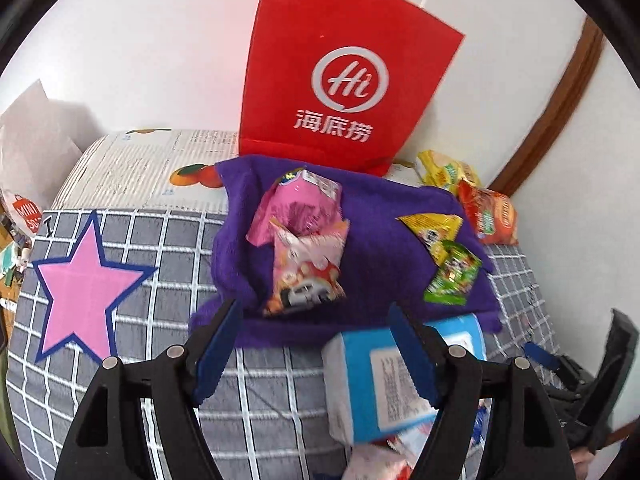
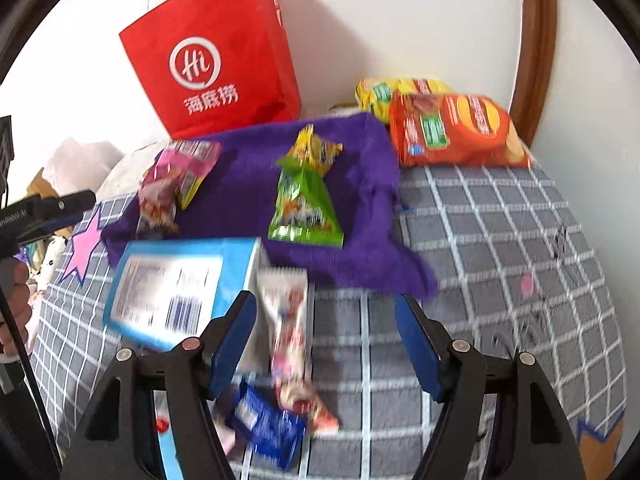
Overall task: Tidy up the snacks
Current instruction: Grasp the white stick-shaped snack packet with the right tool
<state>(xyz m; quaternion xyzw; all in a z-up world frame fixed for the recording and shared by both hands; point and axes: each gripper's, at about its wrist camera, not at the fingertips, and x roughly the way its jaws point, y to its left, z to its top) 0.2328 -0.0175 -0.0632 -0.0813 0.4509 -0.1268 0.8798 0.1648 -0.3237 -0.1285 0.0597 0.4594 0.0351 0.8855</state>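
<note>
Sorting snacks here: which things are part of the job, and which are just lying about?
Job: pink snack packet, green triangular packet, orange chip bag, yellow chip bag, light-blue box, purple cloth.
Lying about: red paper bag, pink star sticker.

A cloth [image 2: 248, 196] lay on the bed [image 2: 500, 240]. Behind the cloth a paper bag [image 2: 216, 56] stood against the wall. Two snack packets [image 2: 304, 188] lay on the cloth; a box [image 2: 176, 288] lay before it.
</note>
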